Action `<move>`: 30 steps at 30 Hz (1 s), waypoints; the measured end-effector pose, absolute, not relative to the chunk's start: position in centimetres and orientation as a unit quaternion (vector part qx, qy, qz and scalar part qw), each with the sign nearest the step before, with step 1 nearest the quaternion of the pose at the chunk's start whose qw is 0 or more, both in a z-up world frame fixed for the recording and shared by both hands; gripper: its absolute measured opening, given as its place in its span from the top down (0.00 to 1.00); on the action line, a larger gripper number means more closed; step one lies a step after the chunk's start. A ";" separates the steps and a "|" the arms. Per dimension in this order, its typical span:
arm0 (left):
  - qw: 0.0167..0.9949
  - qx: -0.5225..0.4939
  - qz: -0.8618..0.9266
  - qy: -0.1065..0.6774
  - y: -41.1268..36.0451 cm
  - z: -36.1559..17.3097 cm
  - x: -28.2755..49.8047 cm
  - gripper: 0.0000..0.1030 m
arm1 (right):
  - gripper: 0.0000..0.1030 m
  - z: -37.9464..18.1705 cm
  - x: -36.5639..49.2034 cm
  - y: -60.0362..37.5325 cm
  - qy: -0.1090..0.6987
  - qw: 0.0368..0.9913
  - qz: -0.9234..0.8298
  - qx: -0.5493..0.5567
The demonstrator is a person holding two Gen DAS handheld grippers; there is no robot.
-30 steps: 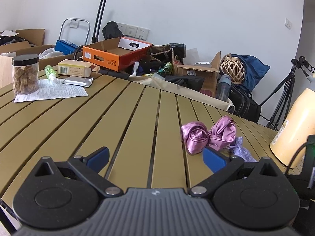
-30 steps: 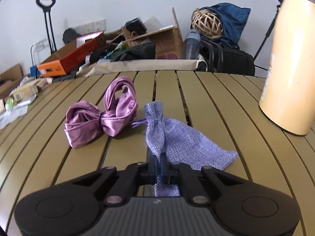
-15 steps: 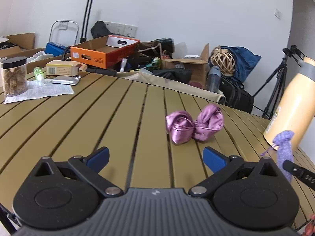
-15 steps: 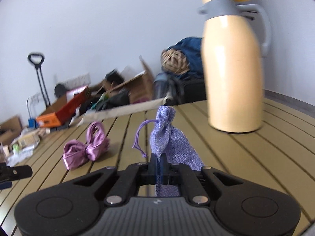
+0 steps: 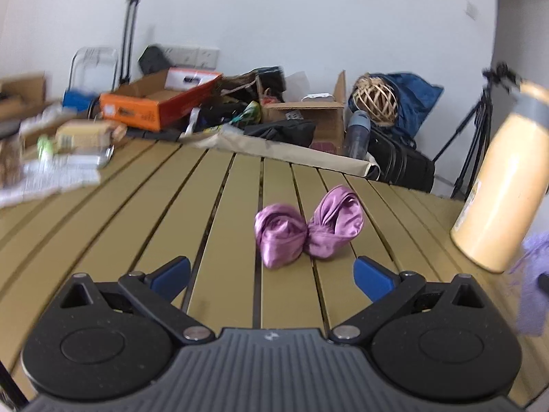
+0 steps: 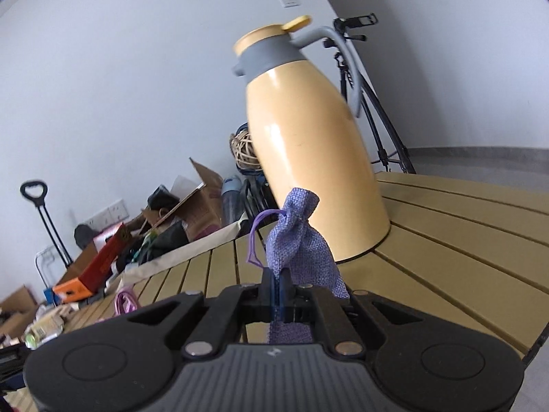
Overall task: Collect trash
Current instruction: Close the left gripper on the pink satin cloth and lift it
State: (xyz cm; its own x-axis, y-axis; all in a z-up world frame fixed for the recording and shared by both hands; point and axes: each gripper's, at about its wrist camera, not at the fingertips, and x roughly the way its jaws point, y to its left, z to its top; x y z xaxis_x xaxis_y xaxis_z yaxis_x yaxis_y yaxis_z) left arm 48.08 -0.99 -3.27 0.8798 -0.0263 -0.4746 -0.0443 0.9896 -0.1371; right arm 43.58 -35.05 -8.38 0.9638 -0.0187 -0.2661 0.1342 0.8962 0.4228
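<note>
My right gripper [image 6: 278, 295] is shut on a lilac drawstring pouch [image 6: 298, 240] and holds it up above the slatted table [image 6: 463, 240], tilted. The pouch also shows blurred at the right edge of the left wrist view [image 5: 533, 285]. A shiny purple fabric bow [image 5: 307, 230] lies on the table [image 5: 120, 226] just ahead of my left gripper [image 5: 271, 271], which is open and empty with the bow between and beyond its blue fingertips [image 5: 372, 276]. The bow shows small in the right wrist view [image 6: 126, 302].
A tall cream thermos jug [image 6: 308, 151] stands on the table right behind the pouch; it also shows at the right of the left wrist view [image 5: 504, 185]. A box, bottle and papers [image 5: 58, 168] lie far left. Cartons and bags [image 5: 308, 116] crowd the floor beyond.
My right gripper has lifted the pouch off the table, swung right and tilted up. My left gripper has moved closer to the bow, which now sits centred ahead of it.
</note>
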 end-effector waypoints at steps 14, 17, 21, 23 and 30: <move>0.960 0.051 -0.024 0.274 -7.3 -3.9 57.2 0.00 | 0.98 -9.3 44.7 -36.1 0.123 0.961 -0.041 0.246; 0.955 0.073 -0.022 0.286 -8.4 -4.6 58.7 0.00 | 0.98 -9.5 44.7 -36.3 0.123 0.959 -0.038 0.253; 0.947 0.124 0.003 0.297 -9.4 -5.6 60.7 0.00 | 0.98 -9.5 44.7 -36.4 0.124 0.958 -0.035 0.257; 0.943 0.119 0.010 0.309 -9.2 -6.0 61.7 0.00 | 0.98 -9.5 44.8 -36.6 0.122 0.958 -0.035 0.257; 0.930 0.122 0.033 0.345 -8.2 -7.5 63.1 0.00 | 0.98 -9.4 44.7 -36.9 0.117 0.958 -0.033 0.261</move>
